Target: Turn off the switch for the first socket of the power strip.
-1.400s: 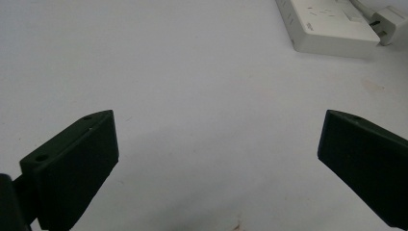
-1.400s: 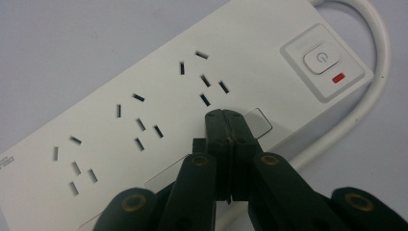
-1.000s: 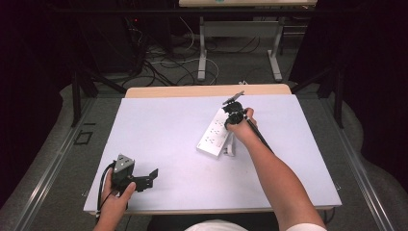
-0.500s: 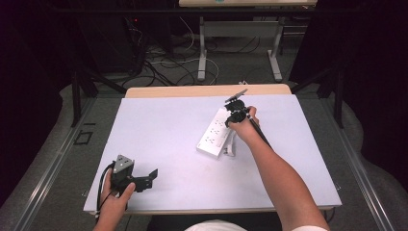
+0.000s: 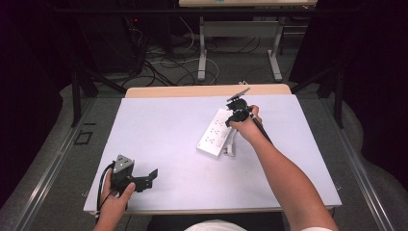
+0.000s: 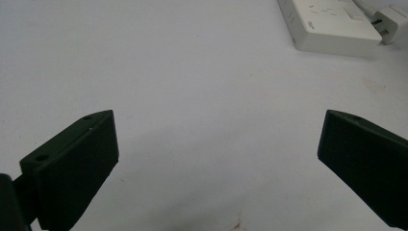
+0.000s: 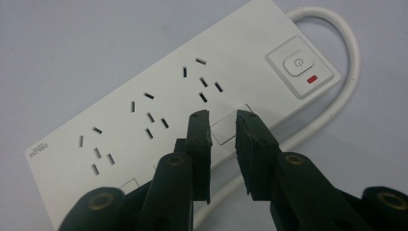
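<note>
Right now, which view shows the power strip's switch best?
The right gripper view: the power strip lies close under the right gripper, with its switch and red mark sharp. The high view shows the whole strip but the switch is too small to make out. The left gripper view catches just one end, past wide-apart jaws.

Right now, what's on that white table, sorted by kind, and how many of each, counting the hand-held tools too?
Power strips: 1, the white power strip with its cable and plug.
Hand-held grippers: 2, the left gripper with fingers wide apart, and the right gripper with fingers a little apart over the strip.
Total: 3.
</note>
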